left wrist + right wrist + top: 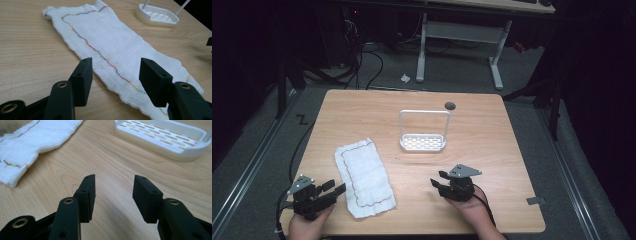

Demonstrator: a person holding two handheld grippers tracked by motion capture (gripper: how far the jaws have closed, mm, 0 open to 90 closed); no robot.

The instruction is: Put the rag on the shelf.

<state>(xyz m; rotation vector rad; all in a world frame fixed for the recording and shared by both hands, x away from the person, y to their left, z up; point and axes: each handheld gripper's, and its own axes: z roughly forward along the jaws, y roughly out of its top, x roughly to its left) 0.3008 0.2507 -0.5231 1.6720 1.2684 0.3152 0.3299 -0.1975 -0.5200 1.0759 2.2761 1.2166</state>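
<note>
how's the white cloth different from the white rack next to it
The white cloth lies flat and limp; the white rack is rigid, with a tall hoop handle standing upright. The cloth bears a multicoloured stitched line; the rack has a slotted base. The cloth looks larger. Both are white and rest on the wooden table.

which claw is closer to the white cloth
Left. The left claw sits at the cloth's near left edge, open, the cloth's edge just past its tips. The right claw is farther off to the cloth's right, over bare table, also open.
</note>
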